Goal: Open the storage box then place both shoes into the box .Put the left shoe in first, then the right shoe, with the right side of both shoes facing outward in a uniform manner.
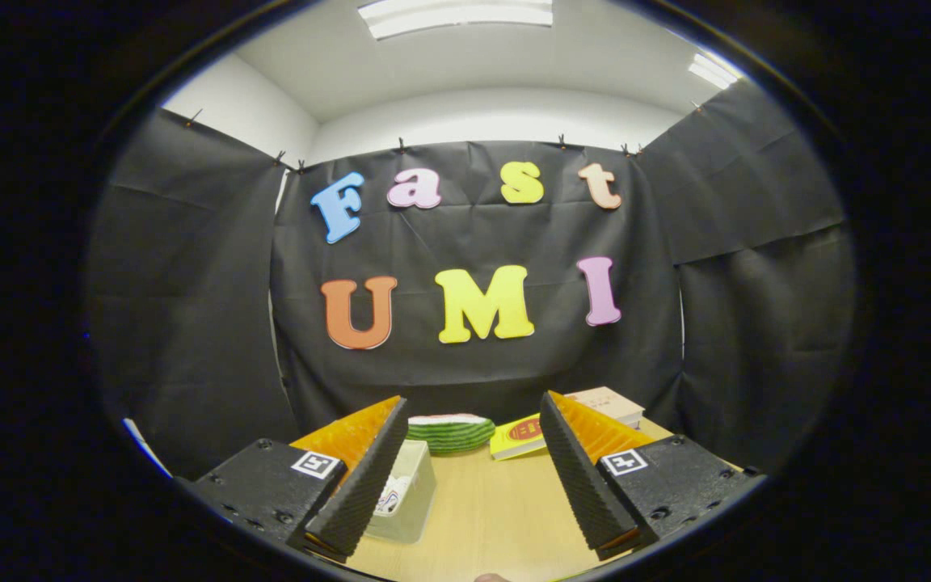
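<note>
**A:** Where's the storage box?

**B:** The pale storage box (410, 495) sits on the wooden table (498, 517) at about eight o'clock from the middle of the gap. It is hard against the inner face of the left finger, which covers its near corner.

**A:** Open or closed?

**B:** I can't tell. Something light with dark marks shows at its near side, but I can't tell whether that is a shoe or print on the wall. So this could be a box waiting for shoes or one already being filled.

**A:** And the gripper?

**B:** The gripper (472, 400) has its fingers spread wide with nothing between them but bare tabletop.

**A:** What else is around?

**B:** At twelve o'clock beyond the tips is a green striped, watermelon-patterned thing (449, 434). A yellow book (516, 440) lies at one o'clock, and a tan box (615, 404) shows behind the right finger.

**A:** Any advice?

**B:** I'd swing left so the box is square in the gap before closing on anything. It looks light, so a sideways nudge from that finger could slide it.
</note>
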Tool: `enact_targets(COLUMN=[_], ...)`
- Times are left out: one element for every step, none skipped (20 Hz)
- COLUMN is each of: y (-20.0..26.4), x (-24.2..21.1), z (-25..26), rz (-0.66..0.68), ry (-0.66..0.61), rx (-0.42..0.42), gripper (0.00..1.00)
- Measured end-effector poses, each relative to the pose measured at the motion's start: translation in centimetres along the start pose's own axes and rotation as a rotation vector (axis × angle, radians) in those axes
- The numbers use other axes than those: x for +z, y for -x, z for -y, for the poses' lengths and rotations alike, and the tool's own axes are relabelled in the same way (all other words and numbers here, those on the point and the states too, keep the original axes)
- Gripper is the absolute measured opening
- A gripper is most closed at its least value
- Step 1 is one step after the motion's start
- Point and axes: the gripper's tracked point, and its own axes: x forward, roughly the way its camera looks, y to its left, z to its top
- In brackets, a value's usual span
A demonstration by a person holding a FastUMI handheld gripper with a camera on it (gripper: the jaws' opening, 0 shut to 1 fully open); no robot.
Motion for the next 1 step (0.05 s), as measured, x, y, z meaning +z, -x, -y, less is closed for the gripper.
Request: enact_targets(y=[-0.01], x=[0.12], z=[0.24], rz=[0.003], ry=[0.001], rx=[-0.004], gripper=[1.0])
